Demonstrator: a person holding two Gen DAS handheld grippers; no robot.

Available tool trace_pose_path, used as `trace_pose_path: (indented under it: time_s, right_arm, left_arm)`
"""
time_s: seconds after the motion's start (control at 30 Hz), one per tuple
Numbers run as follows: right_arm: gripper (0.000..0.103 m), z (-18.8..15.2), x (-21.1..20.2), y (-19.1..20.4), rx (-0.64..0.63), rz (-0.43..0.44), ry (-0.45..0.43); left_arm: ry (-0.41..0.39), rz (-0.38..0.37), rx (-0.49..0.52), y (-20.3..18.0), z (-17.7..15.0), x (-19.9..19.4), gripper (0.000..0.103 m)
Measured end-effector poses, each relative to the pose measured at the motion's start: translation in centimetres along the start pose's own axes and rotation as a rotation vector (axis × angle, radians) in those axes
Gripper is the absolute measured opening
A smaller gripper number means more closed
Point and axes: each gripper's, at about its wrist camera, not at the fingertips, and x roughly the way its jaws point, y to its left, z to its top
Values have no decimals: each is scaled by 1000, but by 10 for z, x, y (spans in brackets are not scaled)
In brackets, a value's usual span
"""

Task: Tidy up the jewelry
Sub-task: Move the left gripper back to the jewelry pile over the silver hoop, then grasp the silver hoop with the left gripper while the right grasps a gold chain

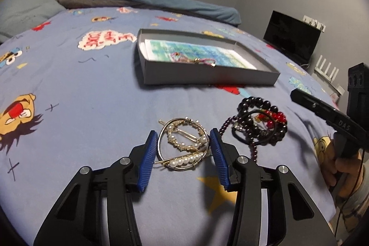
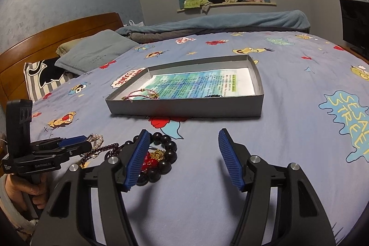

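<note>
A pile of gold and pearl hair clips and a ring (image 1: 183,143) lies on the blue cartoon bedsheet. My left gripper (image 1: 183,135) is open, its blue pads on either side of this pile. To the right lies a tangle of black, red and purple bead bracelets (image 1: 260,123), which shows by the left pad in the right wrist view (image 2: 159,158). My right gripper (image 2: 183,134) is open and empty above the sheet, right of the beads. A shallow grey box (image 1: 207,78), also in the right wrist view (image 2: 184,110), holds a pink cord bracelet (image 1: 193,59).
The box is lined with a printed blue-green sheet (image 2: 198,82). Pillows (image 2: 92,57) and a wooden headboard (image 2: 57,31) are at the left. A folded blanket (image 2: 230,22) lies at the bed's far edge. A black monitor (image 1: 291,40) stands right of the bed.
</note>
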Motion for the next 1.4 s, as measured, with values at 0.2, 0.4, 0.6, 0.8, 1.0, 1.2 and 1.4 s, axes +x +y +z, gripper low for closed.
trace_pose_path:
  time_s: [0.2, 0.4, 0.6, 0.8, 1.0, 1.2, 1.4]
  right_arm:
    - [62, -2, -2, 6, -11, 4, 1]
    - [62, -4, -3, 14, -30, 15, 9]
    - [62, -7, -3, 27, -62, 25, 19]
    - [62, -9, 2, 45, -112, 49, 44]
    - [59, -7, 11, 65, -163, 68, 67]
    - [54, -13, 14, 94, -221, 120, 87]
    - [54, -24, 13, 123, -280, 171, 116]
  left_arm:
    - [-58, -11, -5, 0, -1, -13, 48]
    - [-75, -5, -13, 3, -2, -21, 48]
    - [-79, 28, -42, 19, -2, -32, 48]
    - [-80, 35, -49, 23, -5, -34, 48]
    - [-88, 37, -42, 22, -8, -35, 48]
    - [-108, 36, -49, 24, -11, -39, 48]
    - [-124, 37, -50, 23, -16, -49, 48]
